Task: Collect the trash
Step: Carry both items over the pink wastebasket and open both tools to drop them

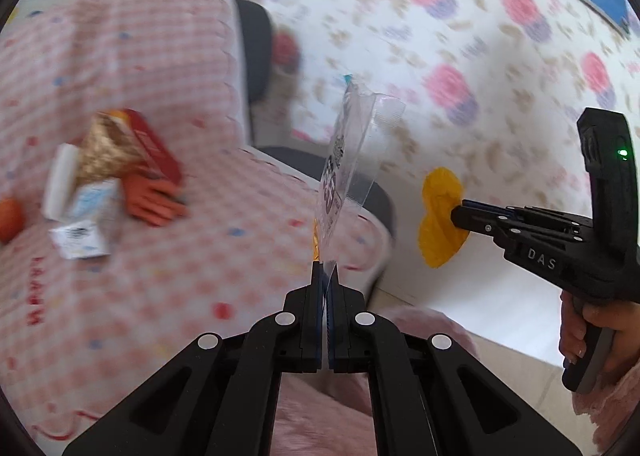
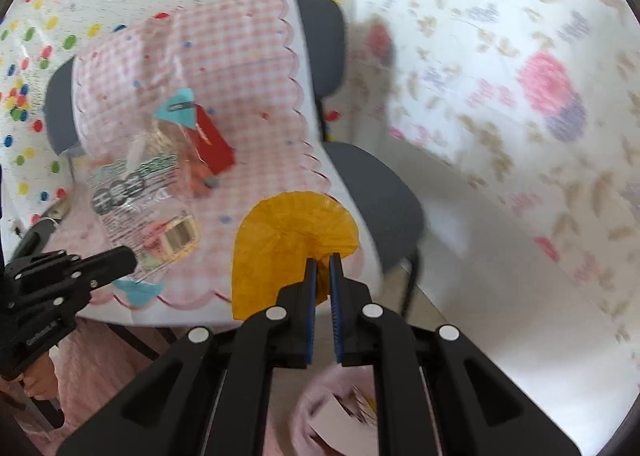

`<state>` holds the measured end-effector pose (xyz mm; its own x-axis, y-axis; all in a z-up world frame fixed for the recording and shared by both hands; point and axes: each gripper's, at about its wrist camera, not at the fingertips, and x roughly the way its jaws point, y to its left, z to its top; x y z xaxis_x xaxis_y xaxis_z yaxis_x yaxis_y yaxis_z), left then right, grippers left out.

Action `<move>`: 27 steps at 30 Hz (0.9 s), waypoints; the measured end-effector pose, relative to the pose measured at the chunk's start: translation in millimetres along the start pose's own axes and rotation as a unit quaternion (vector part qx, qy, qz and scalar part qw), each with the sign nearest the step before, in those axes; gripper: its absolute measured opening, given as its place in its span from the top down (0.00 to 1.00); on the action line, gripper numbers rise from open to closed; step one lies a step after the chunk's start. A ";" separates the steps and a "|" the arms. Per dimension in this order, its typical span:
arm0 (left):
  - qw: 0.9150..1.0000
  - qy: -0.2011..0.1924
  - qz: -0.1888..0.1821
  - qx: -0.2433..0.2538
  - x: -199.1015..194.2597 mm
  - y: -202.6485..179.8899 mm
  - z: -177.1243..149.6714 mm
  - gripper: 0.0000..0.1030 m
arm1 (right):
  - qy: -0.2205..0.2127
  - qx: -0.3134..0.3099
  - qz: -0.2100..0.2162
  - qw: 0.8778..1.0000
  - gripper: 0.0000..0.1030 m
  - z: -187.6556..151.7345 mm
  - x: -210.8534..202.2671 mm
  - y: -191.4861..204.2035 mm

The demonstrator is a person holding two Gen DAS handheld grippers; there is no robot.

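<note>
Left wrist: left gripper [image 1: 326,268] clamped wrapper [image 1: 344,159], right gripper [image 2: 324,262] clamped yellow liner [image 2: 280,240]; carrying step, next likely drop into pink bin [image 2: 320,416].

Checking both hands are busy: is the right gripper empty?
No, the right gripper is shut on a crumpled yellow paper liner, held above the checked cloth's edge.

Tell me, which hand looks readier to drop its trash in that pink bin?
Probably the right. The right gripper, shut on the yellow paper, has the pink bin directly beneath it; the left gripper holds its clear wrapper over the checked cloth.
</note>
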<state>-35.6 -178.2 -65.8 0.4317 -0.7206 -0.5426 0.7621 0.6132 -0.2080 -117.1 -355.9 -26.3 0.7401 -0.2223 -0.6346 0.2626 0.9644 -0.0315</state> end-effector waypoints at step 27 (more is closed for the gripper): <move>0.977 0.183 -0.099 0.050 121.2 -95.2 -52.2 0.66 | 0.140 0.141 -0.059 0.978 0.65 -132.0 31.3 -94.3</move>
<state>-81.0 -307.0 -154.3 0.0834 -0.6462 -0.7586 0.8640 0.4263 -0.2681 -200.4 -434.9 -145.2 0.5061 -0.2428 -0.8276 0.5254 0.8478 0.0725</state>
